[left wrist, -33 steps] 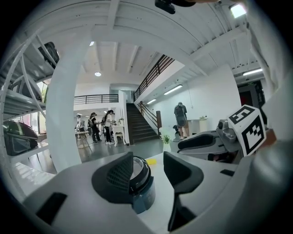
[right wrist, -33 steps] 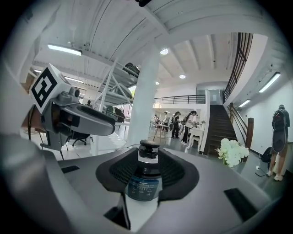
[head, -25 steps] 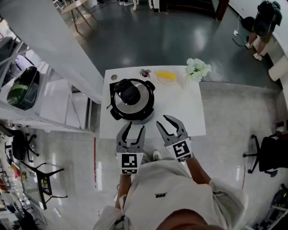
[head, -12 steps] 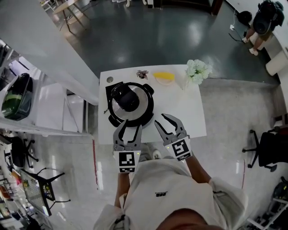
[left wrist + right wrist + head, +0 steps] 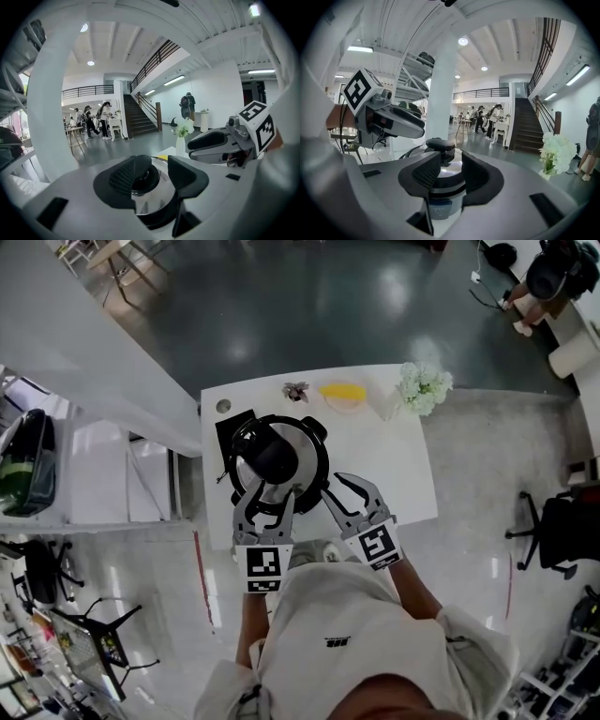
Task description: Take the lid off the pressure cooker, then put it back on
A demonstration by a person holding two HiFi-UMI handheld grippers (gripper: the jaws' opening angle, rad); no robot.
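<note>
Left claw [image 5: 152, 177] stands with its jaws a little apart and nothing between the pads; they have just eased a touch wider. The right claw [image 5: 451, 174] is parted much the same and is also empty. From the head view both hang side by side at the near edge of the pressure cooker [image 5: 322, 465], the left tips over its rim and the right just beside it. As far as I can tell, neither touches it.

Straight ahead of both is the lid [image 5: 300, 451], closed on the pot. It is a polished steel dome inside a black collar, with a fat black knob [image 5: 267, 448] on top. The cooker stands on the left half of a white table [image 5: 398, 479], well apart from the white flowers [image 5: 424, 386] and a yellow thing [image 5: 342, 395] along the far edge.

I judge the lid stiff and fairly heavy, and the steel slick, so I would not pinch the dome. The knob is the place to take hold: dark, chunky, something the pads can bite. A lid like this likely needs a twist to unlock before it lifts. I expect one claw on the knob and the other steadying the pot, or the pot may turn with it.
</note>
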